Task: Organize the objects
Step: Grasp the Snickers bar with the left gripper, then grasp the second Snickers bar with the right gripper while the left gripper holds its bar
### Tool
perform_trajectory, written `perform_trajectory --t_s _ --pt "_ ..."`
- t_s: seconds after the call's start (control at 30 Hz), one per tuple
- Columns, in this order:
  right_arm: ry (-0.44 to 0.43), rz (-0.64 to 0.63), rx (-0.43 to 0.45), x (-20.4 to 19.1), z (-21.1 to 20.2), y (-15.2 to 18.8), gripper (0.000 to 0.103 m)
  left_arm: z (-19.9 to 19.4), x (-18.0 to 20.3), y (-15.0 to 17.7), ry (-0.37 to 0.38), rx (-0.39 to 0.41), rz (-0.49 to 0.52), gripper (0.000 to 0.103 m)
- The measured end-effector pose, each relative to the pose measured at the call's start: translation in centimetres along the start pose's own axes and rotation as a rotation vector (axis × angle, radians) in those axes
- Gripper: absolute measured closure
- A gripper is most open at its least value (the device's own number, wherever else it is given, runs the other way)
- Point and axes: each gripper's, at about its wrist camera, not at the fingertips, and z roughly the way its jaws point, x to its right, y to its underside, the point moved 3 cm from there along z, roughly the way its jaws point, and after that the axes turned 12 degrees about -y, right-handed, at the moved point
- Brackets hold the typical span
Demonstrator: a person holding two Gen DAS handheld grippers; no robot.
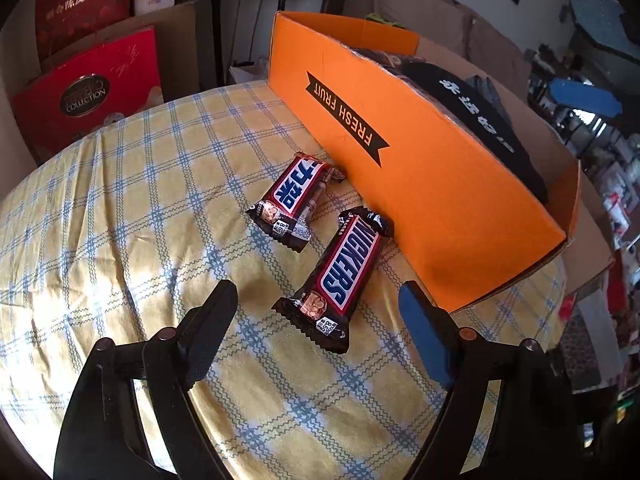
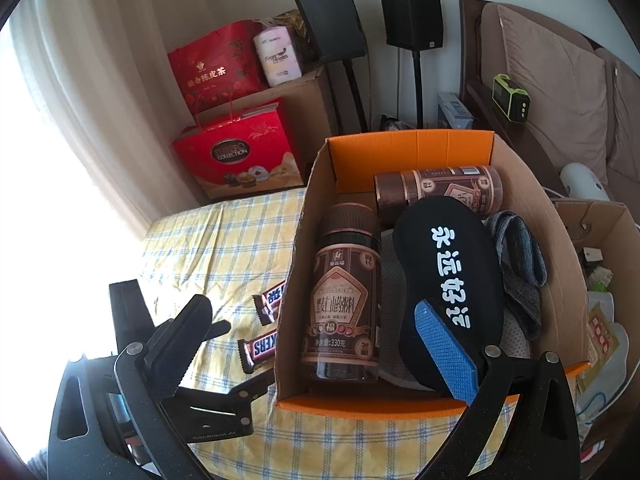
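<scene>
Left wrist view. The tabletop (image 1: 120, 208) wears a yellow cloth with a blue check, sunlit in patches. An orange box (image 1: 420, 184) marked FRESH FRUIT stands along its right side, its long wall running from far left to near right. Behind the tabletop's far edge: a red gift box (image 1: 92, 92) and brown cartons. Two Snickers bars lie on the cloth just beside the box wall. The near bar (image 1: 340, 276) lies lengthwise away from me, its long axis tilted toward the upper right, its far end close to the box. The far bar (image 1: 294, 200) lies roughly parallel, a little to the left, the two near each other but apart. My left gripper (image 1: 316, 312) has its fingers spread, the near bar's closest end between them, neither pad touching the wrapper.

Right wrist view. Pale curtain at left, two black speakers (image 2: 412, 16) on stands by the wall, a brown sofa (image 2: 560, 92) at right. I look down into the box: two brown jars (image 2: 346, 304) on their sides, a black eye mask (image 2: 448, 276) with white characters, grey cloth. My right gripper (image 2: 320, 328) hangs over the box's near corner, fingers wide apart, holding nothing. Both bars show at left outside the box wall, partly hidden; my left gripper's black frame sits below them, probably hovering just above the cloth.
</scene>
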Motion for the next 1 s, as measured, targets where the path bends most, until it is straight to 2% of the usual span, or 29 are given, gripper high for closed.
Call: perform_trajectory --t_s 0.1,0.2,0.27,0.3,0.47,0.63,0.73,0.8,1.0 --pt "-0.004 0.006 -0.009 0.3 0.4 0.1 0.001 0.0 0.1 -0.1 0.003 0.007 0.007 0.036" --pt "-0.009 0.011 -0.009 0.5 0.6 0.1 0.001 -0.1 0.0 -0.2 0.006 0.008 0.008 0.064" --pt "-0.021 0.013 -0.007 0.3 0.6 0.0 0.002 -0.3 -0.3 0.0 0.033 -0.003 -0.015 0.069" --pt "-0.030 0.016 -0.007 0.1 0.6 0.0 0.002 -0.3 -0.6 0.0 0.047 -0.010 -0.029 0.076" --pt "-0.070 -0.010 -0.019 -1.9 0.7 -0.4 0.007 -1.4 -2.8 1.4 0.026 -0.037 -0.111 0.077" --pt "-0.098 -0.069 -0.057 -4.7 2.0 -1.1 0.023 -3.0 -5.6 3.7 -0.042 -0.060 -0.172 0.077" --pt "-0.101 -0.110 -0.135 -6.2 4.2 -1.4 0.040 -4.1 -7.4 4.9 -0.079 -0.065 -0.212 0.077" --pt "-0.093 -0.142 -0.184 -7.3 5.8 -1.2 0.055 -4.4 -8.5 5.5 -0.088 -0.067 -0.232 0.077" --pt "-0.019 -0.273 -0.356 -9.2 11.3 -0.4 0.062 -5.4 -10.4 7.1 -0.096 -0.065 -0.270 0.077"
